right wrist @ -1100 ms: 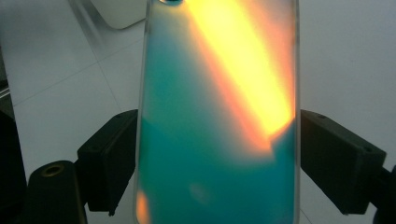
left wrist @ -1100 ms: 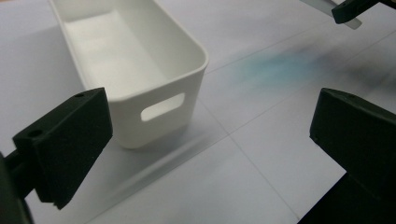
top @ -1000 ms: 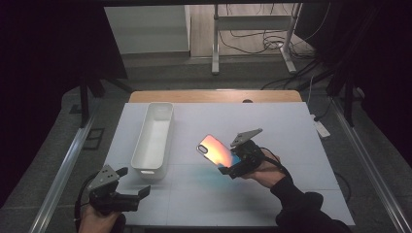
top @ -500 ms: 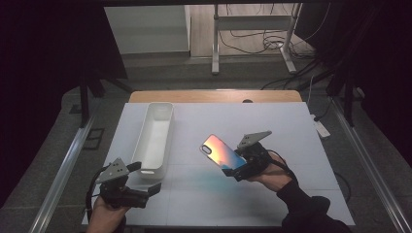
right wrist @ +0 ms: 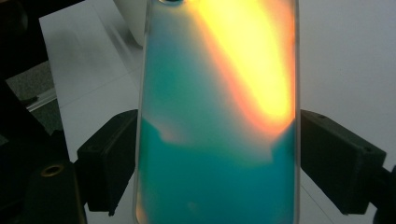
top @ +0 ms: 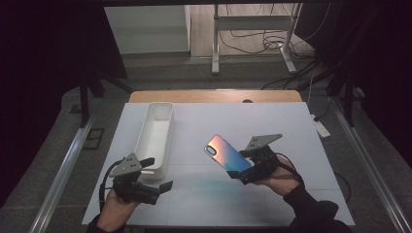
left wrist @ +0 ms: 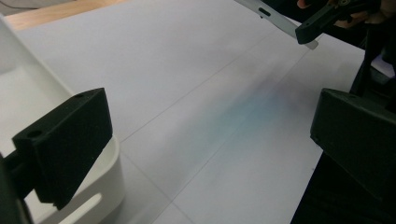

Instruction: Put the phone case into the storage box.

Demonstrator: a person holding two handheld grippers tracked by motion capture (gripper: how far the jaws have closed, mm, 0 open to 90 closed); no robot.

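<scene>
I am holding the shiny phone case [top: 227, 157] up above the counter [top: 291, 126] in my right claw [top: 250, 171], pinching its two long sides. It is looking thin, light, bendy and slippery. My left claw [top: 158, 174] is staying wide open and empty, near the white tray [top: 156, 127].

High overhead view; two close claw-mounted views, shared table [top: 291, 126].

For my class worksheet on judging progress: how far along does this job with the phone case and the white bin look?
Done: the right gripper has the iridescent phone case lifted off the white table, jaws clamped on its long edges. In hand: the case hangs right of the white bin. Left: the bin looks empty, so placing probably remains. The left gripper is open near the bin's near end.
</scene>
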